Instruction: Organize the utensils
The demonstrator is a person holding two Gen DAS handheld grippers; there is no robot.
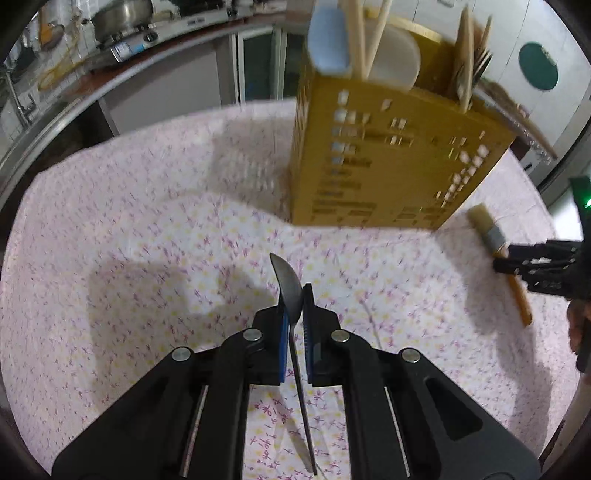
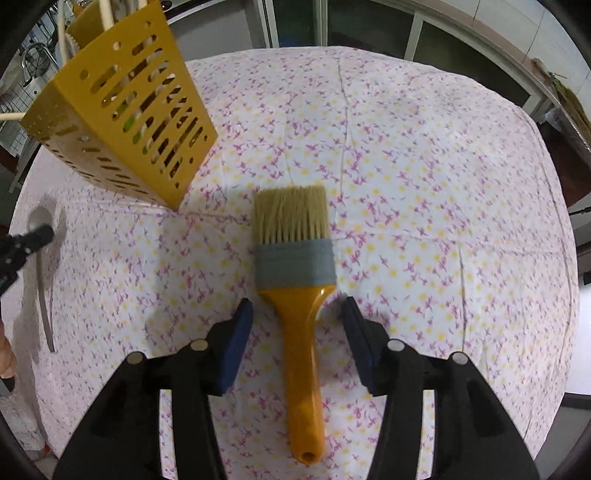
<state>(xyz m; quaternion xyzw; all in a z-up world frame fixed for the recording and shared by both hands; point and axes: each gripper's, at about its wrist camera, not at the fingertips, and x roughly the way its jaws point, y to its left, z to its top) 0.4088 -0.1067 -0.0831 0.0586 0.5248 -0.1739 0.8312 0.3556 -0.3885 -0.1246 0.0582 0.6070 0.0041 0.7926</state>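
The left gripper (image 1: 294, 301) has its jaws pinched tight on a thin grey metal spoon (image 1: 289, 286). The spoon's bowl sticks out past the jaws in the middle of the left wrist view, and its long handle runs back down between them. Whether the spoon is lifted off the cloth is hard to tell.

The right gripper (image 2: 297, 317) has its jaws wide apart. A paintbrush-shaped brush with a yellow plastic handle, a grey band and pale bristles (image 2: 299, 295) lies flat on the tabletop (image 2: 443, 184), which is covered with a white cloth dotted with pink and yellow flowers. The handle lies between the jaws, but the pads (image 2: 236, 343) are not touching it.

So the step in hand looks like picking things up to put them away. The tall yellow box with many holes and slots (image 1: 388, 158) stands in the upper part of the left wrist view, and in the upper left of the right wrist view. It already holds wooden sticks and a pale flat tool.

Next, the right jaws likely need to squeeze the brush handle, then lift it. The spoon likely needs to go up high and drop in from the top.

The sticks poking out of the box could get in the way. A kitchen counter with a metal pot (image 1: 122, 14) sits far behind, in the upper left of the left wrist view.
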